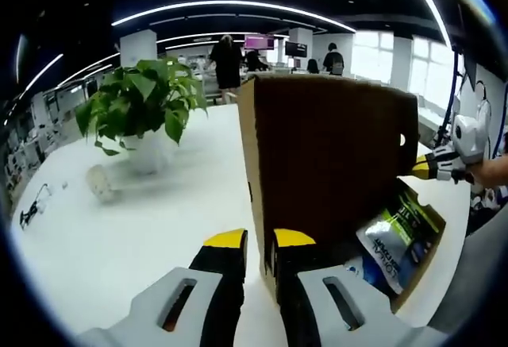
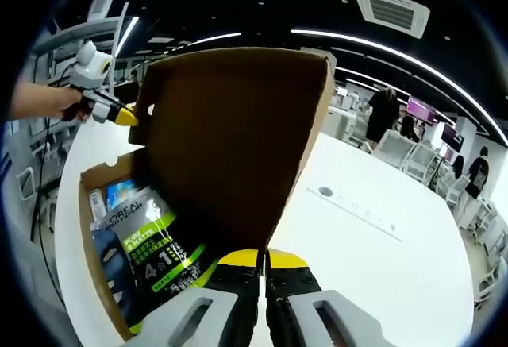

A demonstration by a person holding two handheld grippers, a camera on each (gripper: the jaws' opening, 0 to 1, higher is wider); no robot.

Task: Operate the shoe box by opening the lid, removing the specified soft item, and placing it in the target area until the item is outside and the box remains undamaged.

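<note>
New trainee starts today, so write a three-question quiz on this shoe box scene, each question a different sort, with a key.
1. True or false: the shoe box is empty.
2. In the left gripper view, what stands on the table, apart from the box? A) a potted plant B) a kettle C) a laptop
3. Fill in: the left gripper and the right gripper each pinch an edge of the raised ____.

Key: 1 false, a printed packet lies inside; 2 A; 3 lid.
</note>
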